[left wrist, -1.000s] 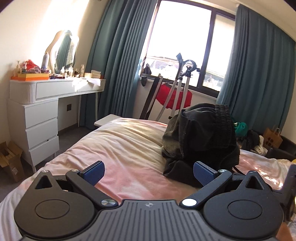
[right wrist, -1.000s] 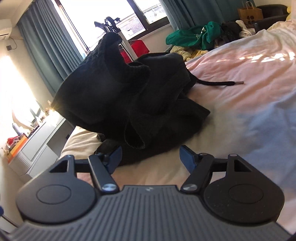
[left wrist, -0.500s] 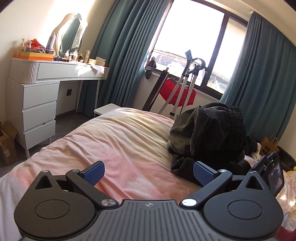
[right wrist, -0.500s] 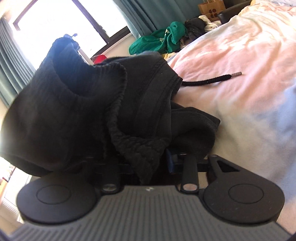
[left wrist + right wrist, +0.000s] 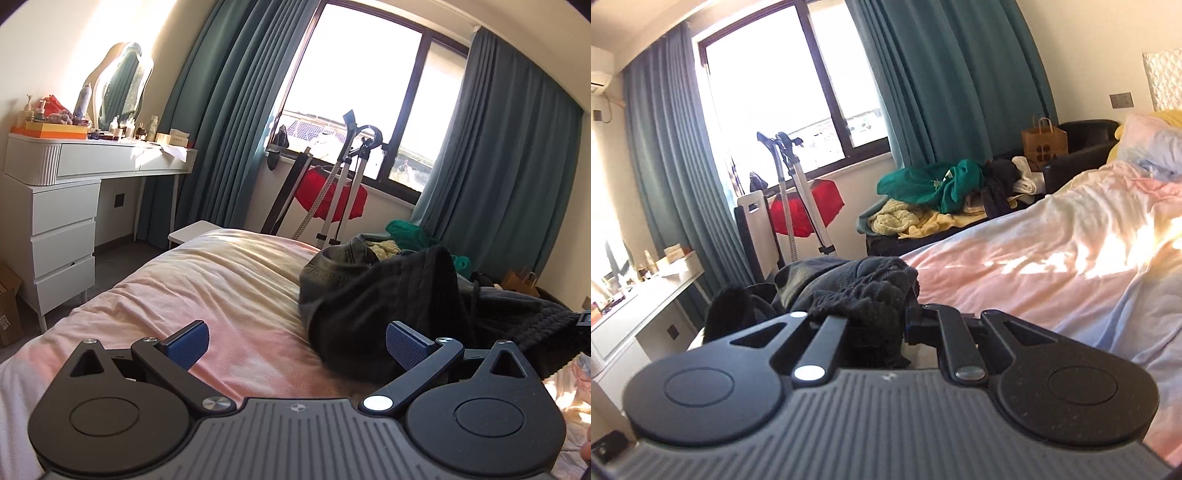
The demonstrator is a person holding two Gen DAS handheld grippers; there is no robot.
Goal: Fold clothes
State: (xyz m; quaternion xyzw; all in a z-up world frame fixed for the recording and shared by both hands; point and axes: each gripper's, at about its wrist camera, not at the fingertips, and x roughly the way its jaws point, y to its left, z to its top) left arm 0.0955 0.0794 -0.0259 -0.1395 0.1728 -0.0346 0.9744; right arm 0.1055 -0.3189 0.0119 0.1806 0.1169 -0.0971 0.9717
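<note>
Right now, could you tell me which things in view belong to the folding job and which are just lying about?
Job in hand:
- black garment, bunched between the closing jaws of the right gripper
- left gripper, open and empty
- bed, the work surface

Lying about:
- green clothing pile
- paper bag
- dressing table
- red cloth

Black garment (image 5: 388, 306), pink-and-cream bedspread (image 5: 221, 280), teal curtains (image 5: 229, 110), blue claw pads (image 5: 402, 345).

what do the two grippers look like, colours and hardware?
Same build. Left gripper: ribbed grey base, two black round housings, black link arms with silver pivot screws, blue textured pads. Right gripper: same grey base, black housings and links; pads hidden by dark cloth. No cables or sleeves visible.
</note>
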